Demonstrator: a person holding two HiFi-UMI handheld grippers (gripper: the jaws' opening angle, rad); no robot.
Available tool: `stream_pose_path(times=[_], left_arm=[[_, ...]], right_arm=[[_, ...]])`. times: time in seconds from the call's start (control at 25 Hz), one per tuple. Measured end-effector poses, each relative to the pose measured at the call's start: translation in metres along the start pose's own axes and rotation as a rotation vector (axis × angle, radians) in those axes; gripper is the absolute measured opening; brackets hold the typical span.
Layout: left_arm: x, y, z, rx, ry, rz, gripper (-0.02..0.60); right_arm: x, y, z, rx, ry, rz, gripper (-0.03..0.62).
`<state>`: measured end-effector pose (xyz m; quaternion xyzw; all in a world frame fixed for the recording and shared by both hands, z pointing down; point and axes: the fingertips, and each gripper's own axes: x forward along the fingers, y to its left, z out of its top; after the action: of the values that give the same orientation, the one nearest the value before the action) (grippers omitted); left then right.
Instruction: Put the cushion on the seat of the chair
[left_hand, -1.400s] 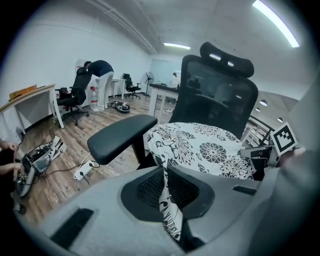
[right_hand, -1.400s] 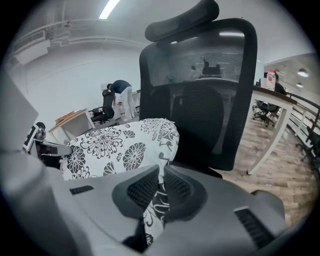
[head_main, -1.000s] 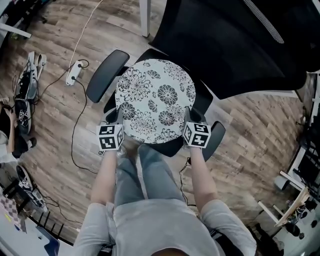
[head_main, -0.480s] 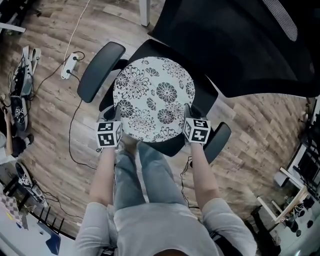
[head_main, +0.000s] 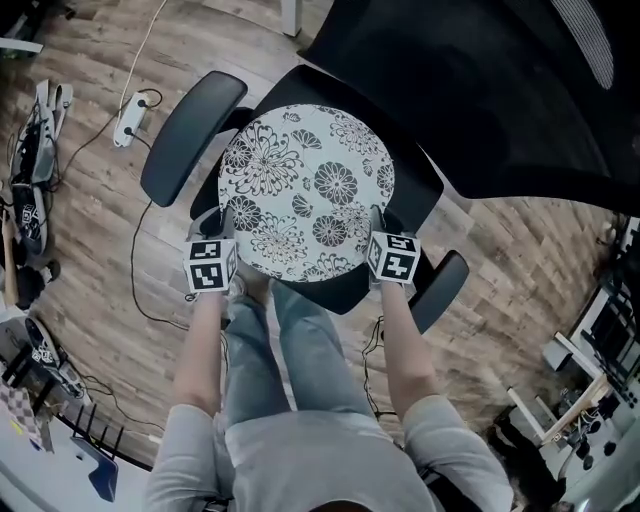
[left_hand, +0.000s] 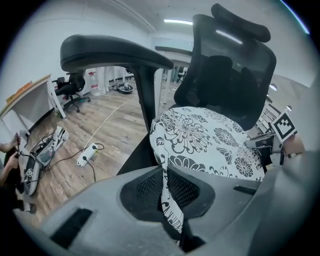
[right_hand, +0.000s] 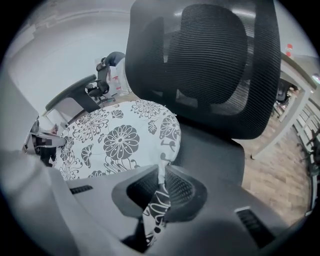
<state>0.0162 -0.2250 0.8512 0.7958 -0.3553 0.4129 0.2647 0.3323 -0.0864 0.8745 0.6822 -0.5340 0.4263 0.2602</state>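
Item: round flowered cushion (head_main: 305, 195), hanging over the chair seat (head_main: 418, 190); contact cannot be told. Left gripper (head_main: 224, 228) is pinched tight on a fold of its rim at 8 o'clock, right gripper (head_main: 377, 225) likewise at 4 o'clock. Handling: lower both sides level, centred between the armrests (head_main: 190, 135), and release only once it lies flat. The head view gives the centring; only the gripper views show cloth nipped between the jaws and the backrest (right_hand: 215, 65) upright beyond.
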Motion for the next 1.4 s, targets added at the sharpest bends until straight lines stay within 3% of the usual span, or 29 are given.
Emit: stream_pose_path(times=[0.2,0.32,0.44,0.6,0.72,0.92,1.12,1.4], left_arm=[[0.009,0.002,-0.003,0.001,0.011,-0.017,0.024],[0.008,0.003,-0.005,-0.011,0.008,-0.037,0.089],[0.002,0.005,-0.002,-0.035,-0.017,-0.040,0.129],[-0.013,0.007,0.012,-0.066,-0.093,-0.053,0.137],[-0.025,0.003,0.022,-0.030,-0.150,-0.050,0.137],[-0.048,-0.005,0.036,0.045,-0.244,-0.020,0.023],[-0.078,-0.007,0.049,0.071,-0.310,-0.027,0.011],[-0.132,-0.028,0.066,0.153,-0.391,-0.116,0.011]], right_arm=[[0.011,-0.002,-0.008,-0.004,0.028,-0.025,0.028],[0.013,-0.004,-0.010,0.025,0.029,-0.042,0.029],[0.008,-0.011,-0.009,0.073,0.011,-0.069,0.081],[-0.008,-0.017,0.000,0.155,-0.064,-0.077,0.115],[-0.027,-0.015,0.014,0.135,-0.151,-0.075,0.115],[-0.058,0.010,0.031,0.100,-0.269,-0.019,0.030],[-0.085,0.041,0.041,0.051,-0.328,0.012,0.018],[-0.142,0.063,0.051,0.066,-0.449,-0.012,0.018]])
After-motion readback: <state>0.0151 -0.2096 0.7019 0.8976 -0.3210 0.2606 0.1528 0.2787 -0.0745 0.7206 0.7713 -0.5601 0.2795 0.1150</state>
